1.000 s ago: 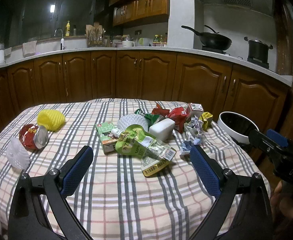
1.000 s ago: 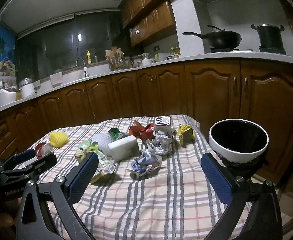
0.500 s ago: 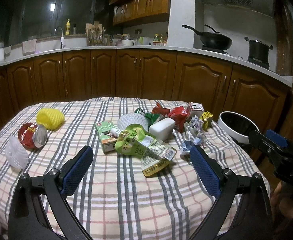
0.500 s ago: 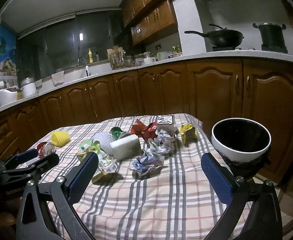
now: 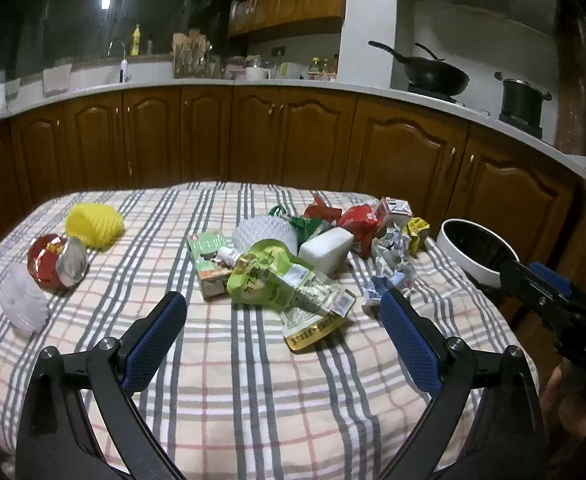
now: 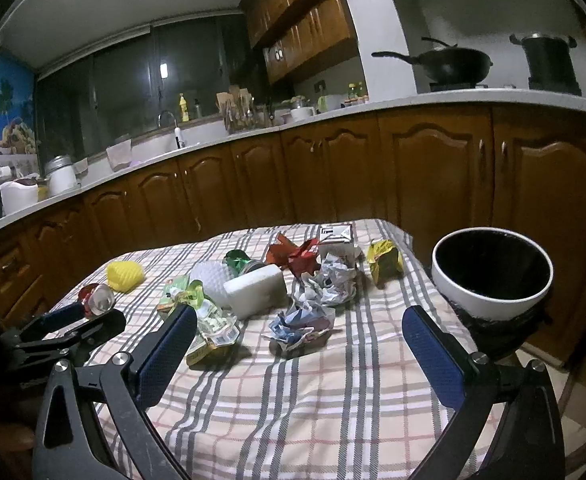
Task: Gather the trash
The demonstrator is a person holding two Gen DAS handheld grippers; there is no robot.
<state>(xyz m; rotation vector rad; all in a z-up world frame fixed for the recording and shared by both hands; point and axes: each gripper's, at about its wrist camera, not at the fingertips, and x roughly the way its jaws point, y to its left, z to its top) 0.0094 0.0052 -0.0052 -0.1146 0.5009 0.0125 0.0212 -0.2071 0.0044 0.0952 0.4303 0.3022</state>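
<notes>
Trash lies scattered on a plaid tablecloth (image 5: 253,380): a green pouch (image 5: 277,280), a green carton (image 5: 207,256), a white foam block (image 5: 327,250), crumpled paper (image 6: 333,284), red wrappers (image 5: 359,222), a yellow wrapper (image 6: 385,264), a yellow foam net (image 5: 93,226), a red foil wrapper (image 5: 57,262) and a white foam net (image 5: 23,302). A white bin with a black liner (image 6: 491,272) stands off the table's right edge. My left gripper (image 5: 283,324) hangs open over the near cloth, short of the pouch. My right gripper (image 6: 299,340) is open too, nothing between its fingers.
Brown cabinets under a pale counter (image 5: 293,88) curve behind the table, with a wok (image 5: 433,74) and a pot (image 5: 523,98) on the stove. The table's near part is bare cloth. A crumpled blue and red paper (image 6: 301,324) lies nearest my right gripper.
Both views have shifted only slightly; the table and trash sit a little differently in frame. Nothing was taken hold of, and both grippers stay open.
</notes>
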